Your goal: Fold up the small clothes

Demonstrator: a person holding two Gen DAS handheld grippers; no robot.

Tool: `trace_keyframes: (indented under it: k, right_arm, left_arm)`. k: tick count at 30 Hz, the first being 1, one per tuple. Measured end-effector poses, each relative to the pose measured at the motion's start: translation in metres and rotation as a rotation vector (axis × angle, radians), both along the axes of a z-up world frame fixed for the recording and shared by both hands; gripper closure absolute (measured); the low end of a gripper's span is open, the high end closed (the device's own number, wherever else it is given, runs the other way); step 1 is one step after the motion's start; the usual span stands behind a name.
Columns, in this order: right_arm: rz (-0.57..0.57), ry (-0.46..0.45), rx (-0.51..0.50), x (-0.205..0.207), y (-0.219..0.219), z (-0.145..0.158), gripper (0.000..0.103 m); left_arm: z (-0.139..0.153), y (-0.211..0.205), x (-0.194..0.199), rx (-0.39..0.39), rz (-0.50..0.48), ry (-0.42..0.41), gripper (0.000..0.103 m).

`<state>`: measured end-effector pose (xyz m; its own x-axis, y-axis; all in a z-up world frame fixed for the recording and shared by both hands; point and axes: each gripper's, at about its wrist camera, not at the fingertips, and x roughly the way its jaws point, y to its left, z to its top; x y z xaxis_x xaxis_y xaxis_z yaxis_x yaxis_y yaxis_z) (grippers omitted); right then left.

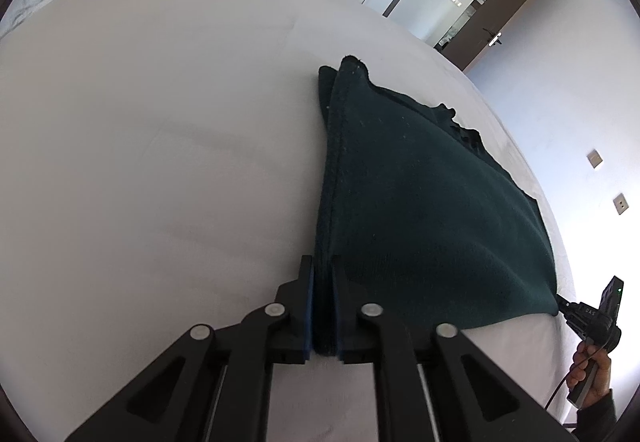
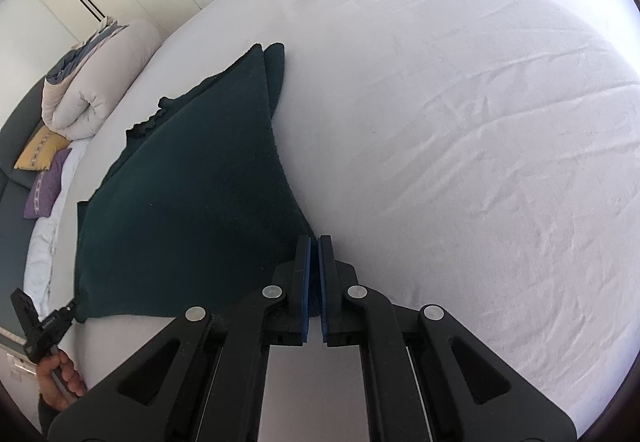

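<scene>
1. Dark green garment (image 1: 420, 202) lies folded over on the white bed (image 1: 140, 162), its far end resting on the sheet while I lift the two near corners.
2. My left hand-held gripper (image 1: 322, 306) is clamped narrow on a thick bunch of the near left corner; my right hand-held gripper (image 2: 314, 282) is nearly closed on the near right corner, pinching a thin edge.
3. I judge the step to be mid-fold: both corners are gripped, not yet laid down.
4. Next I would carry both corners evenly toward the far edge, keeping the cloth taut so the layers line up.
5. Only the left wrist view shows the open door (image 1: 500, 14); only the right wrist view shows the wrinkled bare sheet to the right and the yellow pillow (image 2: 42, 152).
</scene>
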<state>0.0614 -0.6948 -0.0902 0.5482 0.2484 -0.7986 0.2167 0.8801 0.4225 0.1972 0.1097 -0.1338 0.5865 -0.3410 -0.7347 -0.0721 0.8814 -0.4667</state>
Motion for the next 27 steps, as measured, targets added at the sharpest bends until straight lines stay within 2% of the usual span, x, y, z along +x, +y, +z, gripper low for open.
trace_keyframes:
  k: [3, 5, 7, 8, 10, 13, 14, 17, 18, 19, 21, 22, 24, 27]
  right_arm:
    - [-0.059, -0.009, 0.024, -0.010, -0.008, 0.013, 0.096]
    - [-0.093, -0.048, -0.011, -0.019, -0.010, 0.030, 0.096]
    - [-0.085, -0.094, -0.010, -0.024, -0.003, 0.049, 0.096]
    - [-0.072, -0.111, 0.012, -0.023, 0.001, 0.055, 0.096]
    - [-0.022, -0.141, 0.084, -0.013, 0.021, 0.065, 0.093]
    - [0.110, -0.144, 0.247, 0.023, 0.074, 0.060, 0.076]
    - [0.132, -0.144, 0.295, 0.032, 0.089, 0.054, 0.074]
    - [0.202, -0.083, 0.428, 0.065, 0.138, 0.023, 0.072]
    - [0.214, -0.041, 0.461, 0.075, 0.152, 0.009, 0.072]
    - [0.245, -0.009, 0.498, 0.083, 0.162, -0.005, 0.072]
    - [0.244, 0.023, 0.465, 0.090, 0.167, -0.023, 0.076]
    - [0.240, 0.006, 0.478, 0.090, 0.162, -0.029, 0.080]
    - [0.206, -0.051, 0.541, 0.083, 0.139, -0.033, 0.080]
    - [0.043, -0.125, 0.540, 0.066, 0.086, -0.035, 0.081]
  left_arm:
    - [0.011, 0.009, -0.007, -0.010, 0.037, -0.003, 0.074]
    - [0.032, 0.017, -0.015, 0.027, 0.091, -0.048, 0.072]
    - [0.055, 0.011, -0.017, 0.080, 0.095, -0.102, 0.072]
    - [0.065, 0.001, -0.014, 0.100, 0.069, -0.122, 0.071]
    - [0.078, -0.031, -0.001, 0.132, -0.016, -0.137, 0.060]
    - [0.083, -0.087, 0.025, 0.170, -0.124, -0.166, 0.038]
    - [0.078, -0.103, 0.036, 0.193, -0.151, -0.162, 0.036]
    - [0.049, -0.132, 0.064, 0.248, -0.185, -0.098, 0.036]
    - [0.040, -0.133, 0.069, 0.251, -0.186, -0.070, 0.038]
    - [0.026, -0.129, 0.074, 0.251, -0.173, -0.041, 0.045]
    - [0.017, -0.116, 0.072, 0.227, -0.152, -0.066, 0.052]
    - [0.017, -0.111, 0.068, 0.222, -0.159, -0.080, 0.053]
    - [0.016, -0.108, 0.063, 0.245, -0.182, -0.092, 0.053]
    - [0.012, -0.104, 0.056, 0.268, -0.207, -0.112, 0.053]
